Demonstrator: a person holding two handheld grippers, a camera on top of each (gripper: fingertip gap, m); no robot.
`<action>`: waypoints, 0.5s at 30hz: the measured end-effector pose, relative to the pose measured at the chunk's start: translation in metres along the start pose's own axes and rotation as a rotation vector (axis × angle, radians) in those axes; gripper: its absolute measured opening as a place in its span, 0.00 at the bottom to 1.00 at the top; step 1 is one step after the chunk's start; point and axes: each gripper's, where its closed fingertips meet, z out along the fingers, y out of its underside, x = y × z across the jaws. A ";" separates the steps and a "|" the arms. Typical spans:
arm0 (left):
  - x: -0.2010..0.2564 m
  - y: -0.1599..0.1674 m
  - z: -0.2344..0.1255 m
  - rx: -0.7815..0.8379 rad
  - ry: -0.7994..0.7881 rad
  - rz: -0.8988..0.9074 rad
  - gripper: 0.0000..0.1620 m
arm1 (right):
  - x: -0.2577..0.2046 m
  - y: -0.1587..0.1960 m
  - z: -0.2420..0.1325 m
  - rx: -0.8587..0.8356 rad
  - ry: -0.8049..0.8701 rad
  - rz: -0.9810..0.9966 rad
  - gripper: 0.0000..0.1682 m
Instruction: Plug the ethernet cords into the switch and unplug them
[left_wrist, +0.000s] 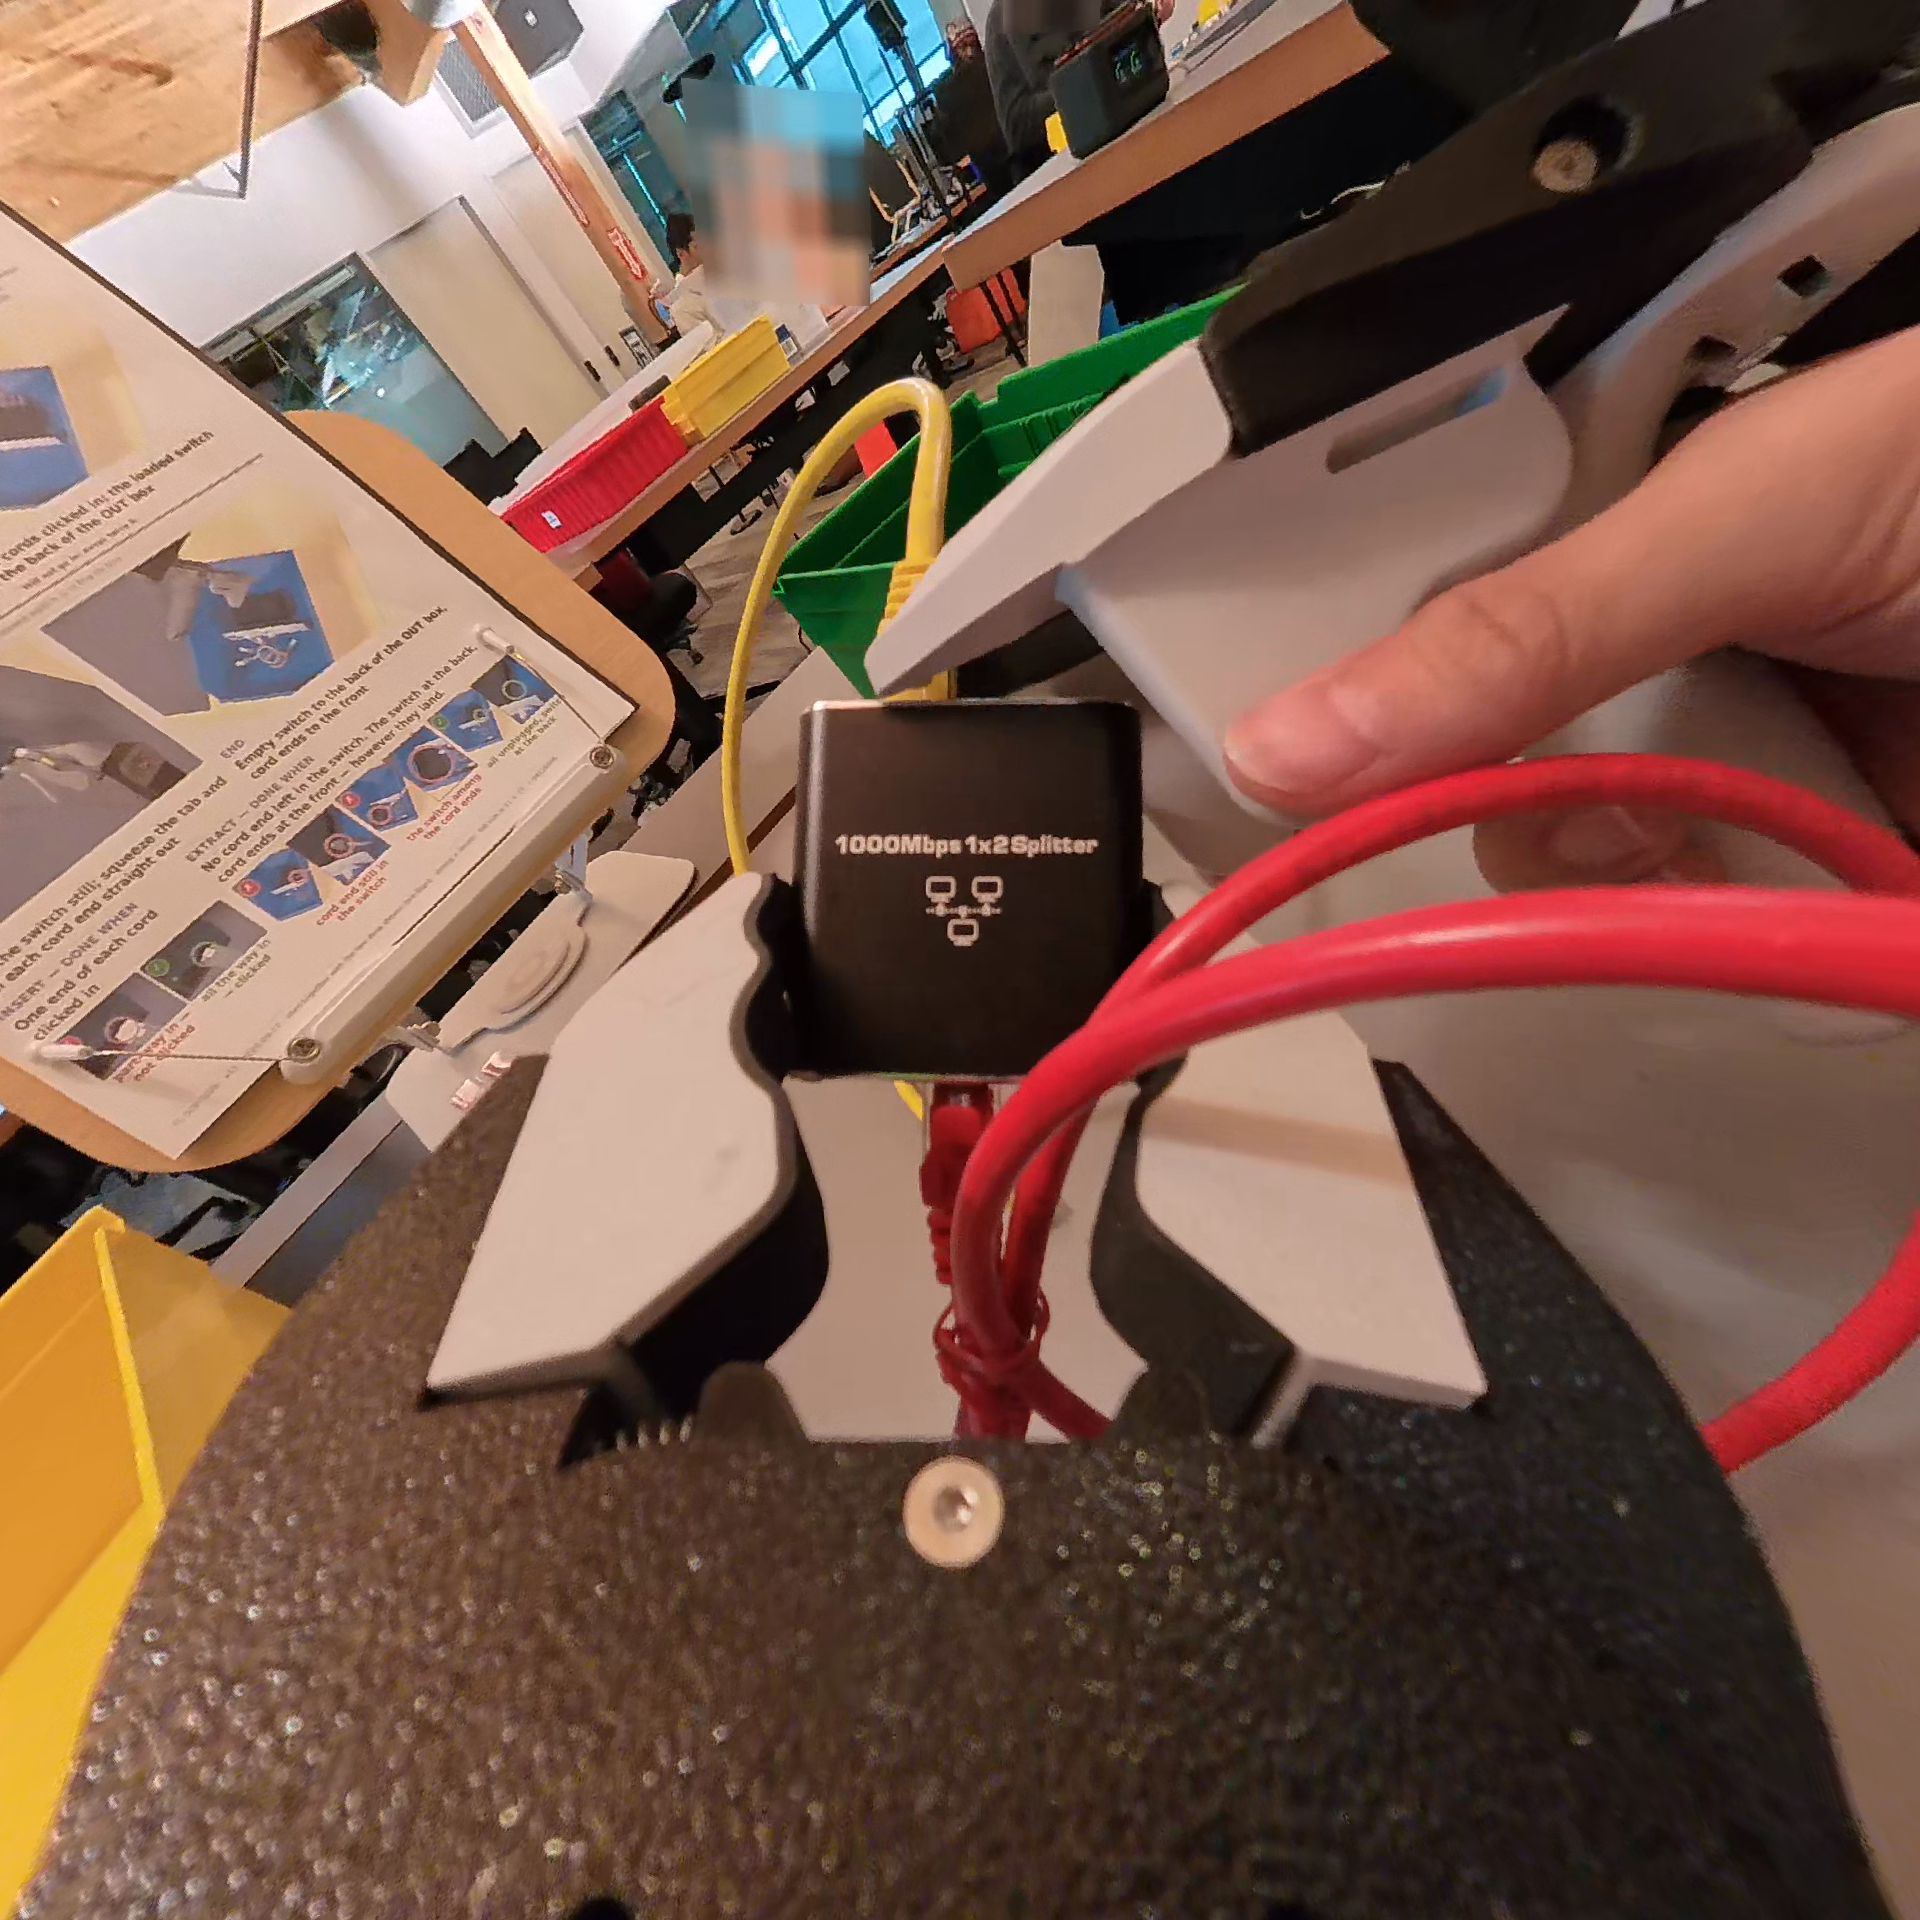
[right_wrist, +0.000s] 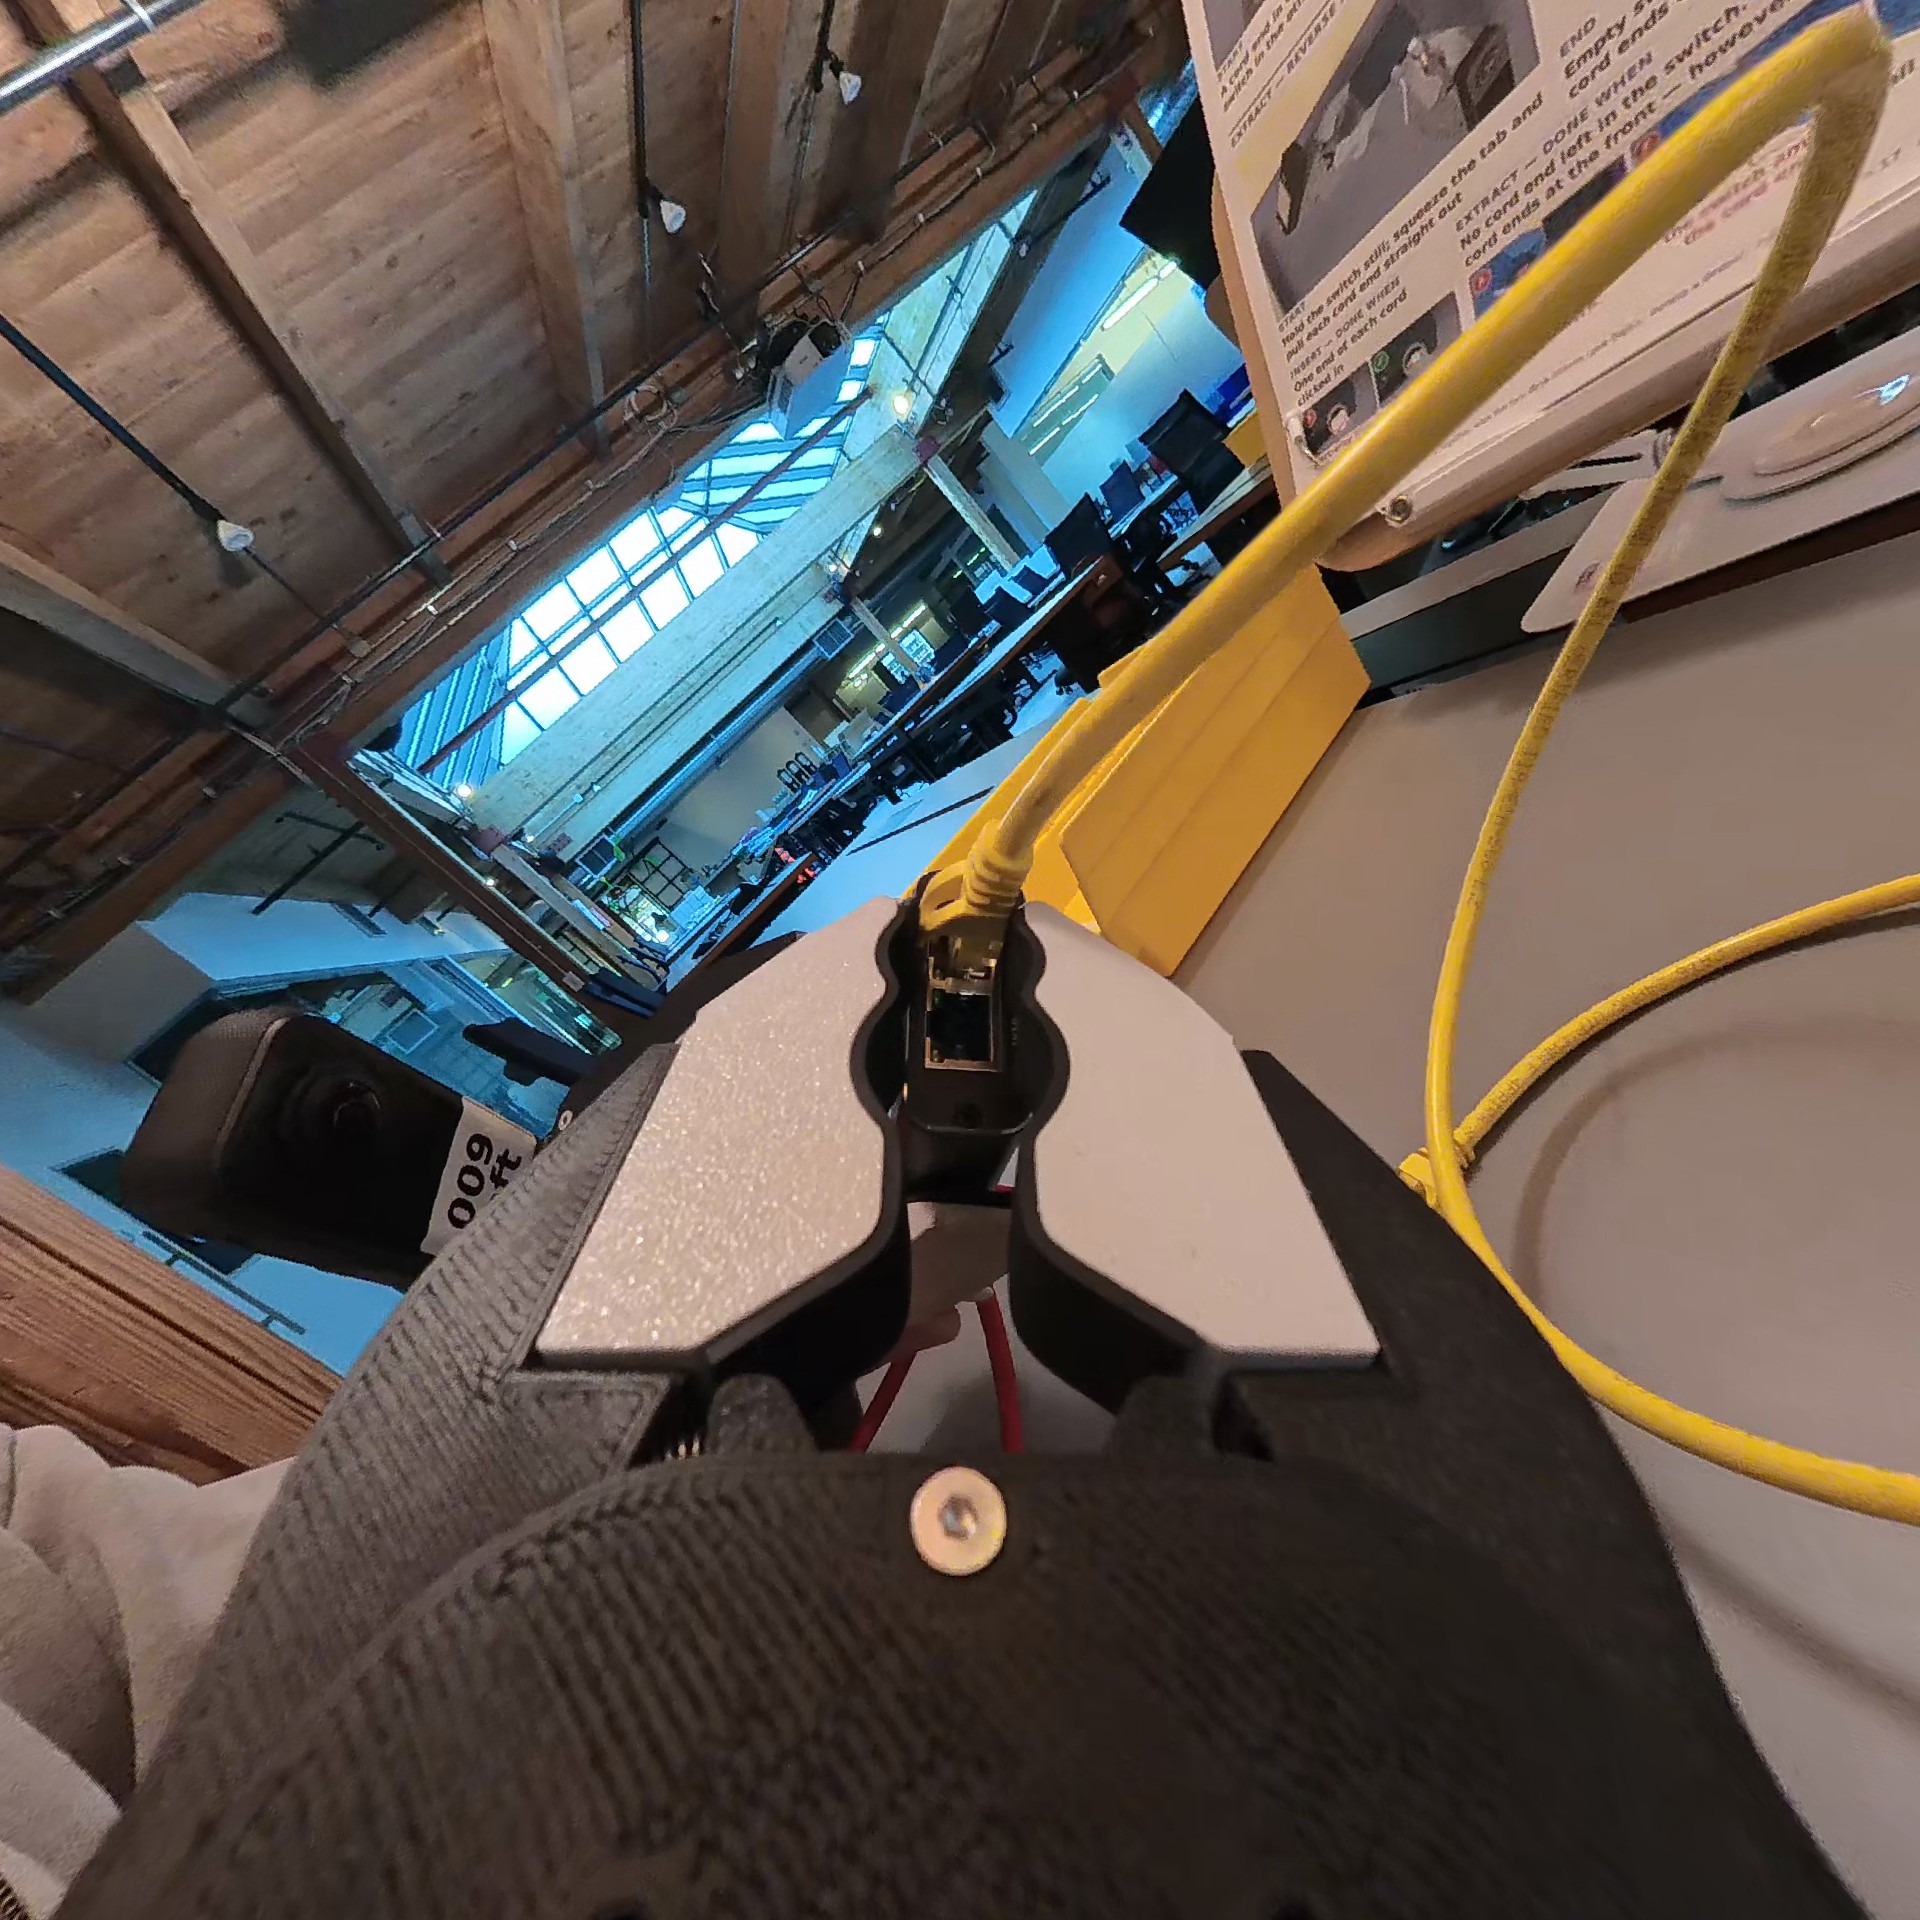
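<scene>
Left wrist view shows the switch (left_wrist: 971, 883), a small black box with white print on top, wedged between the tips of the left gripper (left_wrist: 961, 997); its fingers (left_wrist: 665, 1122) are clenched on the box's two sides, holding it above the grey bench (left_wrist: 1662, 1195). A red cord (left_wrist: 1455, 935) is plugged into the near end of the switch, between the fingers, and loops out to the right. A yellow cord (left_wrist: 821, 499) runs from the far end, arching up and left. The right gripper (left_wrist: 1226, 540) comes in from the upper right over that far end, a hand (left_wrist: 1621, 644) wrapped under it.

Right wrist view looks at the switch (right_wrist: 961, 1049) end-on, with two ports stacked there: the yellow cord (right_wrist: 1195, 623) sits in the upper one and the lower one is open. The right gripper (right_wrist: 961, 1029) has its fingers (right_wrist: 748, 1122) closed around this end of the switch (the scalloped inner edges hug its sides), and the plug boot lies just past the fingertips. The cord curves overhead and coils down onto the bench (right_wrist: 1714, 831). A yellow bin (right_wrist: 1216, 769) stands beyond, an instruction sheet (right_wrist: 1455, 208) propped above it, and a green bin (left_wrist: 935, 488) shows behind the switch in the left view.
</scene>
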 end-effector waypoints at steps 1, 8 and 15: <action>0.000 0.001 0.000 -0.006 -0.004 0.008 0.39 | 0.001 0.001 0.000 -0.001 0.002 0.006 0.10; 0.002 0.005 0.003 -0.033 -0.017 0.045 0.39 | 0.007 0.003 -0.001 0.011 -0.006 0.042 0.10; 0.002 0.009 0.004 -0.046 -0.023 0.044 0.39 | 0.009 0.005 -0.001 0.019 -0.021 0.060 0.10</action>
